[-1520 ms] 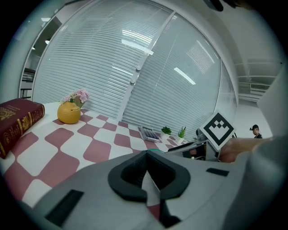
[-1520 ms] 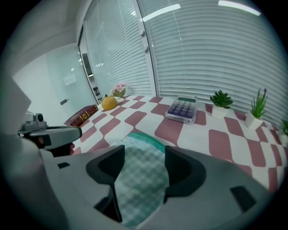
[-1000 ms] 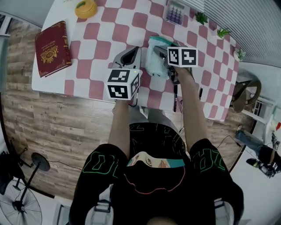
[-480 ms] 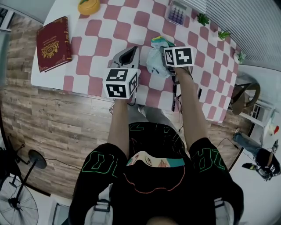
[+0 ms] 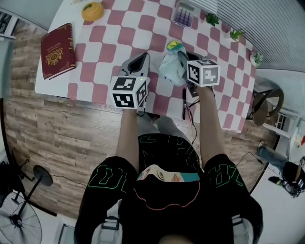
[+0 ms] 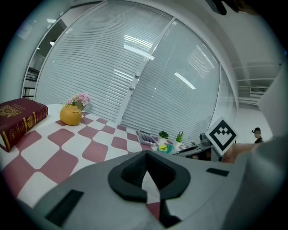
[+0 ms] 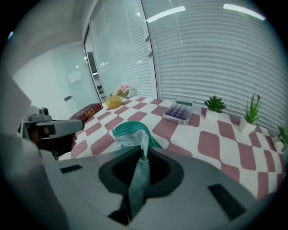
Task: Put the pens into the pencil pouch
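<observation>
The pale green pencil pouch with a teal zipper lies crumpled on the checked table, its top edge pulled up. My right gripper is closing its jaws on that edge, and a fold of pouch fabric is pinched between them at the right gripper. A black pen lies near the table's front edge, just below the right gripper. My left gripper hovers left of the pouch, and the left gripper is shut with nothing in it.
A dark red book lies at the table's left end, and an orange pot stands behind it. A calculator and small potted plants line the far edge. A chair stands off the right end.
The right gripper's jaws have gone from wide to pinched on the pouch's edge. That hand shifted right and lifted the fabric. The left gripper stayed put.
</observation>
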